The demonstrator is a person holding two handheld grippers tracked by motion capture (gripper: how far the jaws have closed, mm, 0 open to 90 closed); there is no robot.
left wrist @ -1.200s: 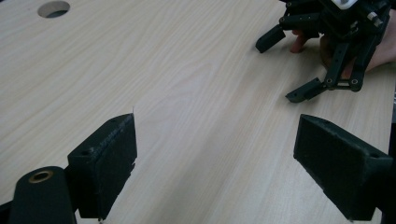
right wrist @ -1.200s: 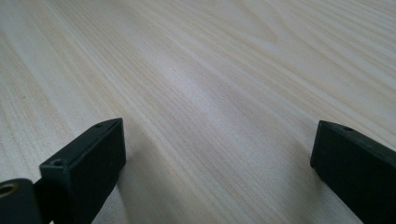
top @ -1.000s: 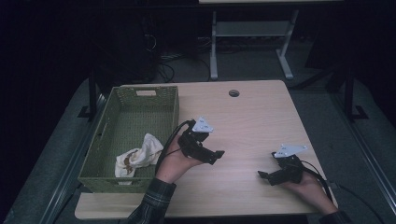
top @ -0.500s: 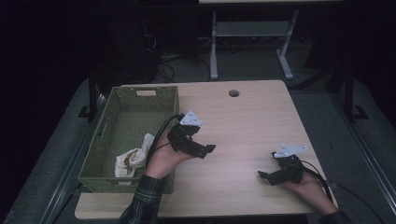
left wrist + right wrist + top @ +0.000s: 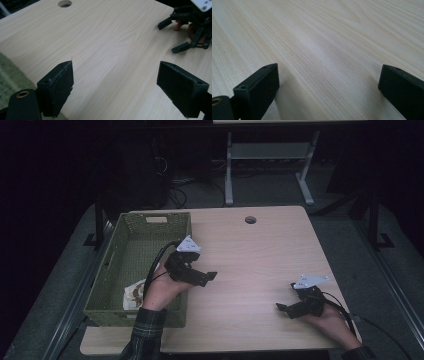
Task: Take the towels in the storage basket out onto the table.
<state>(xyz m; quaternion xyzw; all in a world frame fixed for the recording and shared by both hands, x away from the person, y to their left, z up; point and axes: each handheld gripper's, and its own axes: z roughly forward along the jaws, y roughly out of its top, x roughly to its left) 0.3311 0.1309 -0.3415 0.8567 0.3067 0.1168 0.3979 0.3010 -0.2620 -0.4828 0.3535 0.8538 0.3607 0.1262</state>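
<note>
My left gripper [image 5: 200, 276] is held in a hand above the right rim of a green woven basket [image 5: 140, 255], pointing right over the table. In the left gripper view its jaws [image 5: 116, 75] stand wide open with only bare wood between them. My right gripper [image 5: 287, 309] rests low near the table's front right, pointing left. It is open too [image 5: 329, 75], with nothing between its pads. A crumpled white and tan thing [image 5: 132, 292] lies in the basket's near end, partly hidden by the left hand.
The light wooden table [image 5: 250, 260] has a round cable hole [image 5: 250, 219] near its far edge. The basket takes up the table's left side. The left gripper view shows the right gripper [image 5: 192, 30] at top right and the basket's edge [image 5: 7, 75] at lower left.
The left hand and its gripper have moved left, from the table's middle to above the basket's right rim. The right gripper has stayed put.
</note>
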